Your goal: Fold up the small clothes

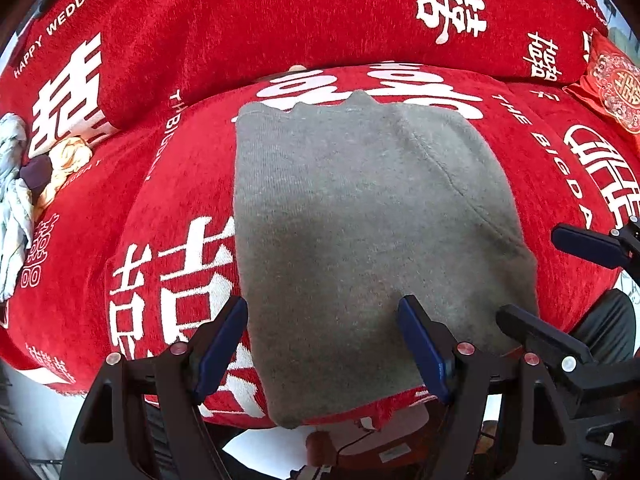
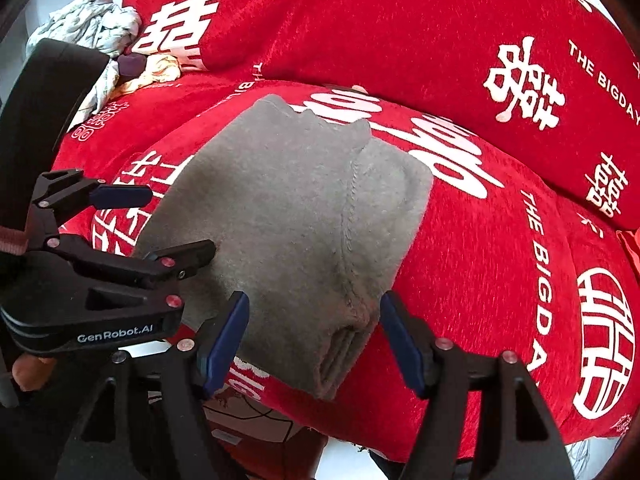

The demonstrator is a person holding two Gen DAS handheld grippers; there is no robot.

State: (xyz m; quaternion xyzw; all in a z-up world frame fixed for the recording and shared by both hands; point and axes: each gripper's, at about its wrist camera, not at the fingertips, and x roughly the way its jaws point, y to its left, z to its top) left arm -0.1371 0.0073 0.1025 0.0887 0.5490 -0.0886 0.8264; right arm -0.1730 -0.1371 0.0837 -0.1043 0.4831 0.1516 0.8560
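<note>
Both your grippers tilt steeply down, jaws apart, gripping nothing.
Folded grey garment lies just below left gripper and right gripper.

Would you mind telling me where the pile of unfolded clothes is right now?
The pile of unfolded clothes lies at the far left in both wrist views, on the red sofa cover, well left of the folded grey garment.

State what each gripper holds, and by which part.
Nothing is held. The left gripper and right gripper are open above the folded grey garment.
</note>
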